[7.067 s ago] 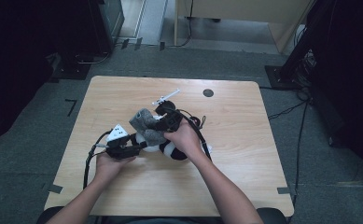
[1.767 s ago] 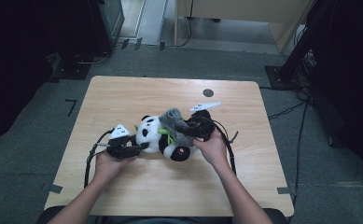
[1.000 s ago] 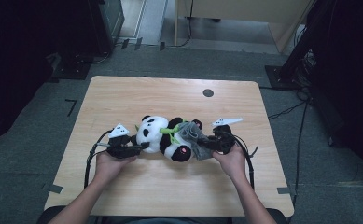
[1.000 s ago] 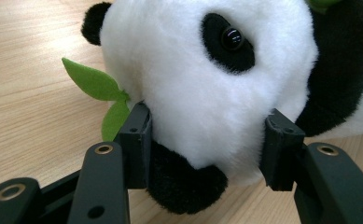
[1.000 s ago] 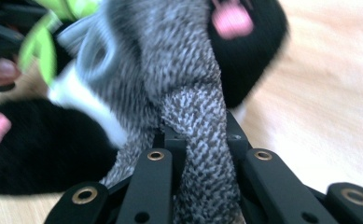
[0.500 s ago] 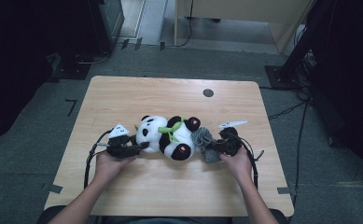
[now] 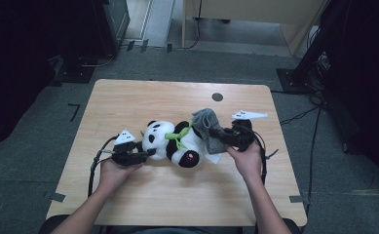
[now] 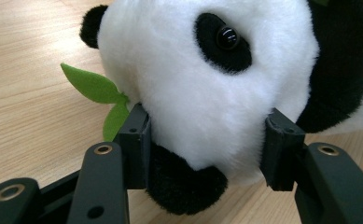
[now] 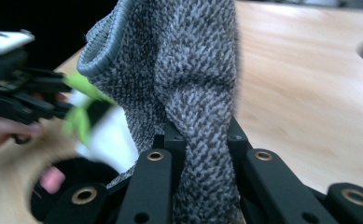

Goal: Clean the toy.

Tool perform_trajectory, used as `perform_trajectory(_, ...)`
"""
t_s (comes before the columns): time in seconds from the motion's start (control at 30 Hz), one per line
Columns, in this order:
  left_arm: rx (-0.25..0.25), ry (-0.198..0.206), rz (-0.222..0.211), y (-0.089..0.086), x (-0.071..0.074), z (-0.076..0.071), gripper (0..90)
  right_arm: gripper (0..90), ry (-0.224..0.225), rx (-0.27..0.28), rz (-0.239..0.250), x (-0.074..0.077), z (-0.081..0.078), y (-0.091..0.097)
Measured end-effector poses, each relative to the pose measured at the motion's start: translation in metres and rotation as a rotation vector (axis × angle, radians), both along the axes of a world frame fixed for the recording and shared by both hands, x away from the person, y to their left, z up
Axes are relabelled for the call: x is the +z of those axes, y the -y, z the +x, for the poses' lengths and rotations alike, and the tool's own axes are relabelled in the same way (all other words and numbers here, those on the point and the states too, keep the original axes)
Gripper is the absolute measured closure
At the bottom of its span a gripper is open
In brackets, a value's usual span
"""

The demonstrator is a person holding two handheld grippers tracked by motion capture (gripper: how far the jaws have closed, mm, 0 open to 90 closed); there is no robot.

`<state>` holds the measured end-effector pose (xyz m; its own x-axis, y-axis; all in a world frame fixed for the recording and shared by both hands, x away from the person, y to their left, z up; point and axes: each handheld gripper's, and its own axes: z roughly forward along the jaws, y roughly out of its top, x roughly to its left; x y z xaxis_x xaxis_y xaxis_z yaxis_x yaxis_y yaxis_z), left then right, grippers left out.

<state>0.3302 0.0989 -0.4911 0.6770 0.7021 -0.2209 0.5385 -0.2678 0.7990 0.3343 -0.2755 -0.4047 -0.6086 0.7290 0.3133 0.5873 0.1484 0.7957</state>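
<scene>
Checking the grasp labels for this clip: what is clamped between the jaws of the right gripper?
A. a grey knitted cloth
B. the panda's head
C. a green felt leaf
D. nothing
A: in the right gripper view, the right gripper is shut on the grey knitted cloth, which bunches up between its jaws; the panda lies beyond.

- This looks like a lab or a recording room set up for test work, not a home.
- A plain light wooden table [image 7: 128, 102] with rounded corners and a round cable hole [image 7: 217, 96] stands alone in the middle of a grey carpet-tiled floor [image 7: 26, 161].
- Strips of dark tape [image 7: 74, 110] mark spots on the carpet near the table's corners.
- Black metal stand bases [image 7: 87, 63] sit on the floor behind the table, and loose black cables [image 7: 299, 117] trail across the carpet at the right.
- The surroundings are dark, with a pale wooden cabinet [image 7: 245, 14] at the far wall.
</scene>
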Motion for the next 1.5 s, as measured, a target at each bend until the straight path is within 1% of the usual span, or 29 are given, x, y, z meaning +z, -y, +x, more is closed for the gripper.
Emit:
perform_trajectory(0.03, 0.0, 0.0, 0.0, 0.0, 0.0, 0.0, 46.2, 79.0, 0.0, 0.0, 0.0, 0.0, 0.0, 0.0)
perform_trajectory(0.07, -0.001, 0.001, 0.0, 0.0, 0.0, 0.0, 46.2, 79.0, 0.002, 0.029, -0.008, 0.004, 0.006, -0.015)
perform_trajectory(0.2, -0.002, 0.001, -0.001, 0.0, 0.0, 0.0, 46.2, 79.0, -0.012, 0.078, -0.021, 0.003, 0.015, -0.039)
perform_trajectory(0.27, -0.002, 0.001, -0.001, 0.0, 0.0, 0.0, 46.2, 78.9, -0.038, 0.108, -0.05, -0.004, 0.018, -0.052)
perform_trajectory(0.33, -0.003, -0.001, 0.002, 0.0, 0.0, 0.0, 46.2, 78.9, -0.056, 0.119, -0.087, -0.011, 0.019, -0.06)
perform_trajectory(0.37, -0.003, -0.001, 0.002, 0.0, 0.0, 0.0, 46.3, 78.9, -0.056, 0.119, -0.087, -0.011, 0.019, -0.06)
perform_trajectory(0.4, -0.003, -0.003, 0.006, 0.0, 0.0, 0.0, 46.4, 78.9, -0.073, 0.119, -0.081, -0.018, 0.02, -0.06)
perform_trajectory(0.43, -0.003, -0.007, 0.004, 0.0, 0.0, 0.0, 46.5, 79.0, -0.079, 0.116, -0.07, -0.02, 0.02, -0.059)
perform_trajectory(0.47, -0.003, -0.009, 0.003, 0.0, 0.0, 0.0, 46.6, 79.1, -0.085, 0.116, -0.069, -0.022, 0.019, -0.057)
perform_trajectory(0.5, -0.002, -0.011, 0.002, 0.0, 0.0, 0.0, 46.6, 79.2, -0.091, 0.12, -0.082, -0.024, 0.017, -0.056)
perform_trajectory(0.53, -0.002, -0.014, 0.001, 0.0, 0.0, 0.0, 46.7, 79.2, -0.082, 0.123, -0.096, -0.026, 0.014, -0.054)
perform_trajectory(0.6, -0.002, -0.018, 0.0, 0.0, 0.0, 0.0, 46.8, 79.3, -0.088, 0.126, -0.095, -0.027, 0.012, -0.053)
perform_trajectory(0.63, -0.003, -0.018, 0.001, 0.0, 0.0, 0.0, 46.8, 79.3, -0.085, 0.13, -0.097, -0.03, 0.009, -0.05)
perform_trajectory(0.67, -0.003, -0.019, 0.0, 0.0, 0.0, 0.0, 46.9, 79.3, -0.095, 0.132, -0.096, -0.033, 0.005, -0.045)
perform_trajectory(0.8, 0.0, -0.026, -0.007, 0.0, 0.0, 0.001, 47.0, 79.4, -0.108, 0.129, -0.101, -0.039, -0.002, -0.034)
perform_trajectory(0.9, 0.002, -0.029, -0.015, 0.0, 0.0, 0.001, 47.0, 79.4, -0.12, 0.115, -0.115, -0.047, -0.006, -0.023)
perform_trajectory(0.97, 0.004, -0.031, -0.02, -0.001, 0.0, 0.002, 46.9, 79.4, -0.138, 0.093, -0.139, -0.054, -0.009, -0.015)
perform_trajectory(1.07, 0.007, -0.029, -0.021, 0.0, 0.0, 0.002, 46.9, 79.4, -0.156, 0.074, -0.134, -0.063, -0.01, -0.008)
perform_trajectory(1.17, 0.008, -0.028, -0.021, 0.0, 0.0, 0.002, 46.9, 79.3, -0.154, 0.07, -0.139, -0.067, -0.009, -0.007)
perform_trajectory(1.2, 0.009, -0.029, -0.023, 0.0, 0.0, 0.002, 46.8, 79.3, -0.168, 0.059, -0.162, -0.071, -0.008, -0.005)
perform_trajectory(1.27, 0.011, -0.031, -0.025, 0.0, 0.0, 0.002, 46.9, 79.3, -0.199, 0.049, -0.185, -0.076, -0.006, -0.001)
perform_trajectory(1.3, 0.011, -0.031, -0.025, 0.0, 0.0, 0.002, 46.8, 79.3, -0.199, 0.049, -0.185, -0.076, -0.006, -0.001)
perform_trajectory(1.33, 0.011, -0.033, -0.026, 0.0, 0.0, 0.002, 46.8, 79.3, -0.217, 0.04, -0.19, -0.079, -0.005, 0.001)
perform_trajectory(1.37, 0.013, -0.034, -0.024, -0.001, 0.001, 0.002, 46.9, 79.2, -0.246, 0.023, -0.204, -0.082, -0.004, 0.005)
perform_trajectory(1.4, 0.013, -0.034, -0.024, -0.001, 0.001, 0.002, 46.8, 79.2, -0.246, 0.023, -0.204, -0.082, -0.004, 0.005)
perform_trajectory(1.43, 0.017, -0.037, -0.025, -0.001, 0.001, 0.002, 46.9, 79.1, -0.255, 0.008, -0.203, -0.079, -0.005, 0.009)
perform_trajectory(1.47, 0.019, -0.04, -0.026, -0.001, 0.001, 0.003, 46.9, 79.2, -0.245, 0.011, -0.194, -0.076, -0.005, 0.01)
perform_trajectory(1.5, 0.022, -0.041, -0.028, -0.001, 0.001, 0.003, 46.9, 79.2, -0.224, 0.013, -0.191, -0.071, -0.007, 0.011)
